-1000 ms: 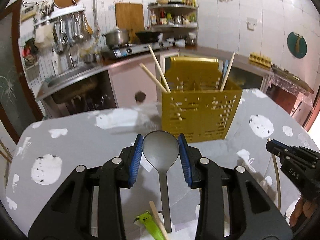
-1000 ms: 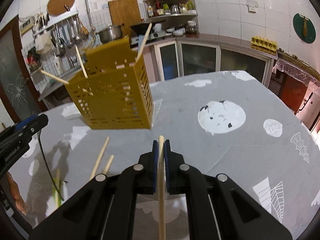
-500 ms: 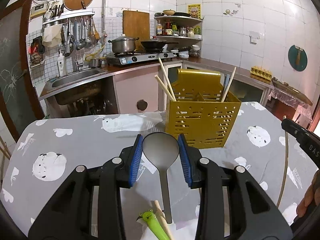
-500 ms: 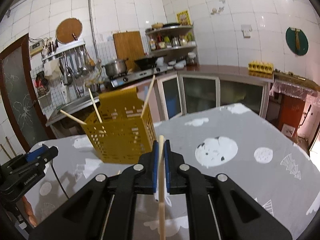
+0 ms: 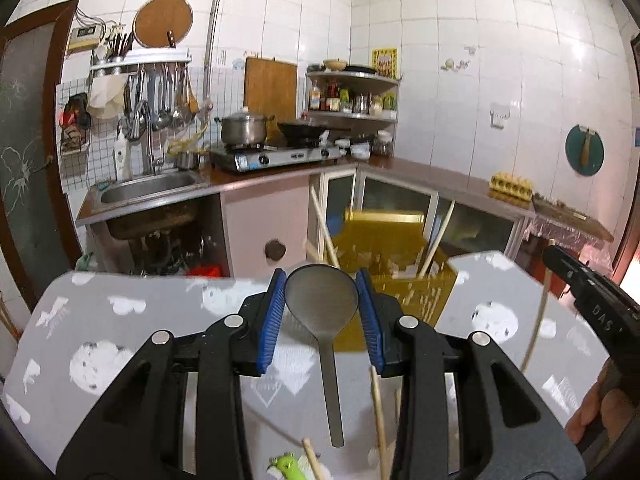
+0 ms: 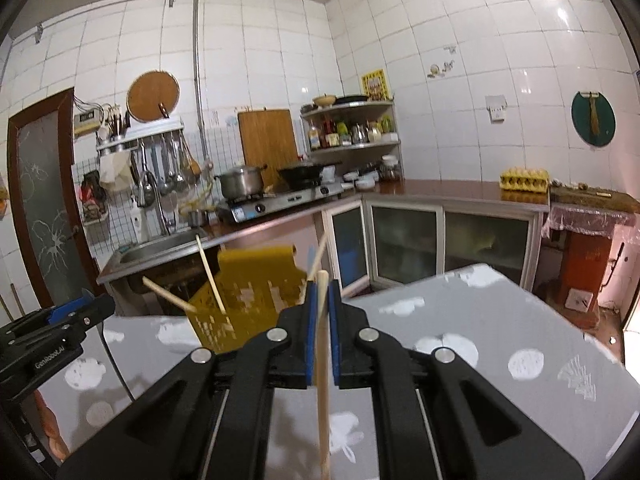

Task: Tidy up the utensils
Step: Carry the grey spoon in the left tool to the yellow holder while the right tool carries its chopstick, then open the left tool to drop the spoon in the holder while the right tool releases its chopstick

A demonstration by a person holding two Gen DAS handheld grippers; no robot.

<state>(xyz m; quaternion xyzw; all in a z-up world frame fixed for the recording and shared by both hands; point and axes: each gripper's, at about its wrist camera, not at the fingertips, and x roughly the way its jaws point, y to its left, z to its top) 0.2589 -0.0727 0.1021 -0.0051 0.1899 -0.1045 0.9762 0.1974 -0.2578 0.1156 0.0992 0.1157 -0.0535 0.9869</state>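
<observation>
My left gripper (image 5: 321, 312) is shut on a grey metal spoon (image 5: 322, 300), bowl up between the blue pads, handle hanging down. My right gripper (image 6: 322, 328) is shut on a wooden chopstick (image 6: 323, 380) held upright. A yellow perforated utensil basket (image 5: 396, 264) stands on the table just beyond the spoon, with several chopsticks leaning in it; it also shows in the right wrist view (image 6: 248, 296). The right gripper appears at the right edge of the left wrist view (image 5: 592, 300), the left gripper at the left edge of the right wrist view (image 6: 52, 336).
The table (image 5: 120, 332) has a grey cloth with white prints. Loose chopsticks (image 5: 378, 412) and a green frog-topped utensil (image 5: 288, 466) lie below my left gripper. Behind are a sink counter (image 5: 152, 188), a stove with pots (image 5: 276, 152) and cabinets.
Both grippers have risen and tilted up with their loads, so the basket sits lower and farther in both views. Grips are unchanged.
</observation>
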